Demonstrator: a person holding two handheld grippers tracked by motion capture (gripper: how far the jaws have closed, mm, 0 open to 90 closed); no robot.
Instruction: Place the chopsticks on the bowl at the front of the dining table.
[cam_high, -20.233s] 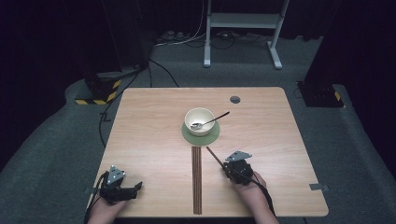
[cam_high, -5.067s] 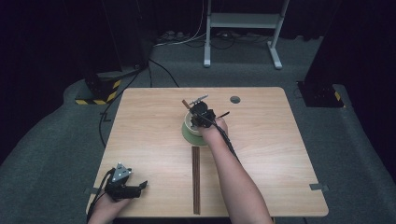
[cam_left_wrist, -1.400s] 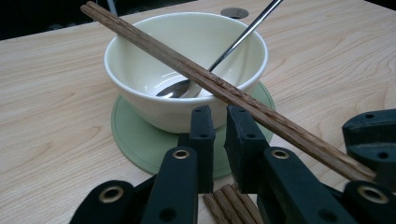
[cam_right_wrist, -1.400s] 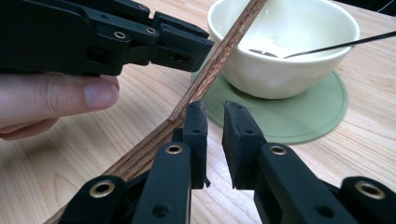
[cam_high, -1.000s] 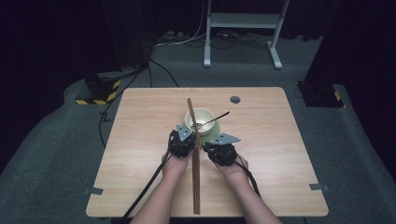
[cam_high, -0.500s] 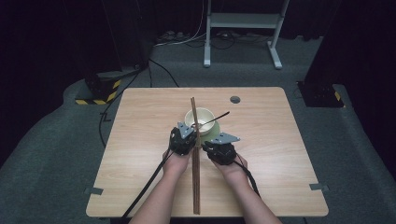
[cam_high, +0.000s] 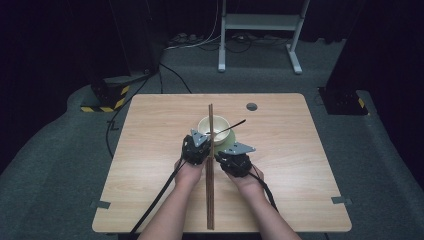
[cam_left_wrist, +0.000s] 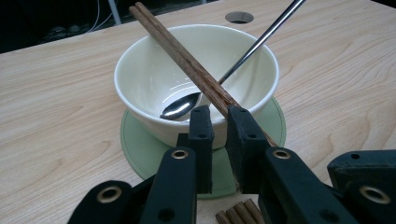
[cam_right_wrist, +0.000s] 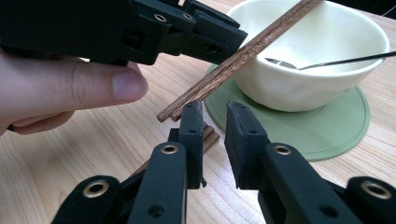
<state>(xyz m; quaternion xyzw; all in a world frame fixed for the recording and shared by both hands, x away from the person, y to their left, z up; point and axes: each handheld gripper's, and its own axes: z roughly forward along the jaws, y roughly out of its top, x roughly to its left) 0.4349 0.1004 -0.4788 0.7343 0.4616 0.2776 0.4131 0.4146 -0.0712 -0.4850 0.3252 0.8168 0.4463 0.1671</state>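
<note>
The left gripper (cam_left_wrist: 218, 140), pinching one pair of chopsticks (cam_left_wrist: 187, 58), has swung it straight across the bowl (cam_left_wrist: 154, 79) mid-table; the right gripper (cam_right_wrist: 215, 135) hovers slightly spread, so placement looks nearly done.

Bowl (cam_high: 214, 128) on a mat (cam_high: 231, 146) at table (cam_high: 300, 165) centre, spoon (cam_left_wrist: 187, 104) in the bowl, chopsticks (cam_high: 210, 120) across its rim, grippers just before it.

ahead: bowl (cam_high: 214, 128), raised chopsticks (cam_high: 210, 120) block | left, right: bare table (cam_high: 150, 150)
</note>
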